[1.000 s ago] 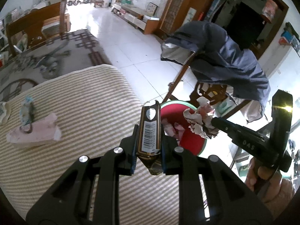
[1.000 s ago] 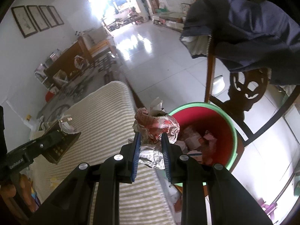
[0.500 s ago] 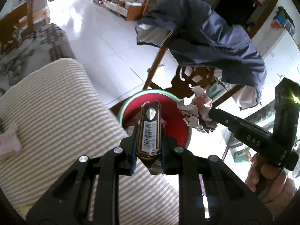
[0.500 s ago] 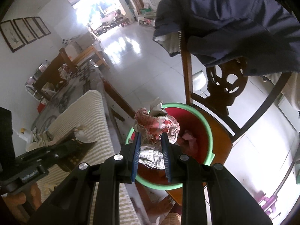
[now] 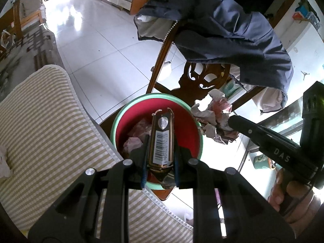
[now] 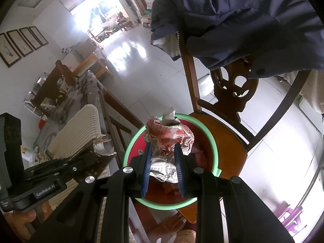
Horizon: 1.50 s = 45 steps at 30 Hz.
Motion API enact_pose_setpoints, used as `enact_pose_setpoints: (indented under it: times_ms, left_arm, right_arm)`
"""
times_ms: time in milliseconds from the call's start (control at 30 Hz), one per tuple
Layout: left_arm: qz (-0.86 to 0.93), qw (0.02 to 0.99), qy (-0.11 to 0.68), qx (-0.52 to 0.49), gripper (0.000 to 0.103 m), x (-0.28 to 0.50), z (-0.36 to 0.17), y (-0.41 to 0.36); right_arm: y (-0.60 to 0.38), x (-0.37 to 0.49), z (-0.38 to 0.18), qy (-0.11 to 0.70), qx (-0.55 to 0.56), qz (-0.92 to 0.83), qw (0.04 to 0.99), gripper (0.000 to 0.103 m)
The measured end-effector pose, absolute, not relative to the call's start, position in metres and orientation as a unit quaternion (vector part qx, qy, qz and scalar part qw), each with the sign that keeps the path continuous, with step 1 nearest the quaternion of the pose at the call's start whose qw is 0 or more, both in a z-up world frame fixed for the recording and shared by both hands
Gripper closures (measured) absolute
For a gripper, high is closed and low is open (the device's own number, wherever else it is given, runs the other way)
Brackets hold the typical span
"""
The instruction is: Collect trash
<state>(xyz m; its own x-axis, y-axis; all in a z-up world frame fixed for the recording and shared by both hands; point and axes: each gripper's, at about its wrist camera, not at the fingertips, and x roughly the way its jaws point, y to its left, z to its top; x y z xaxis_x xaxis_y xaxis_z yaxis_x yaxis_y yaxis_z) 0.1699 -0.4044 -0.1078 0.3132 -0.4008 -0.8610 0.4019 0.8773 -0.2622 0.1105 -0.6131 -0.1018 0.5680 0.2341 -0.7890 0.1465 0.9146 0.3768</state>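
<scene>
Your left gripper (image 5: 160, 160) pinches a barcoded wrapper (image 5: 161, 139) and your right gripper (image 6: 163, 168) clamps a crumpled paper wad (image 6: 169, 137), both poised over the red bin (image 5: 188, 125) (chair at twelve o'clock) so they should drop straight in.

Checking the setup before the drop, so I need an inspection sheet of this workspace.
Surface: striped cushion beside the bin.
Job's things: red bin with green rim on a wooden chair, trash already inside; flat barcoded packet; crumpled wrapper.
Clutter: pale scrap on the cushion.
Grippers: left gripper shut on the packet; right gripper shut on the wrapper; both over the bin.
Cables: nothing seen.
Surroundings: navy jacket draped on the chair back, tiled floor.
</scene>
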Motion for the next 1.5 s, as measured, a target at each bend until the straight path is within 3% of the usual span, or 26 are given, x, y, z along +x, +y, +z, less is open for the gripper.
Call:
enact_pose_setpoints:
  times_ms: [200,267,300,333,433,967,1300,1500]
  left_arm:
    - [-0.244,0.813,0.529,0.000,0.084,0.173,-0.107,-0.406]
    - [-0.243,0.813,0.529,-0.005,0.070,0.174,-0.107,-0.405]
    - [-0.244,0.814,0.527,-0.010,0.047,0.175,-0.107,-0.403]
    - [-0.244,0.817,0.523,-0.014,0.037,0.174,-0.106,-0.401]
    - [-0.245,0.823,0.513,-0.018,0.036,0.173,-0.101,-0.398]
    - [-0.241,0.830,0.502,-0.027,0.035,0.153,-0.091,-0.357]
    - [-0.177,0.849,0.494,-0.069,0.035,0.132,-0.088,-0.257]
    - [-0.107,0.864,0.484,-0.086,0.031,0.112,-0.085,-0.163]
  right_arm:
    - [-0.612,0.115,-0.102,0.464,0.205,0.030,0.861,0.080]
    - [-0.610,0.117,-0.103,0.465,0.206,0.030,0.860,0.078]
    - [-0.610,0.117,-0.104,0.466,0.209,0.029,0.859,0.075]
    - [-0.610,0.118,-0.105,0.467,0.212,0.029,0.858,0.067]
    - [-0.611,0.117,-0.104,0.461,0.220,0.018,0.860,0.054]
    - [-0.572,0.115,-0.101,0.470,0.199,0.030,0.860,0.044]
    - [-0.480,0.114,-0.098,0.498,0.138,0.098,0.851,0.039]
    - [-0.388,0.105,-0.100,0.517,0.037,0.180,0.836,0.037]
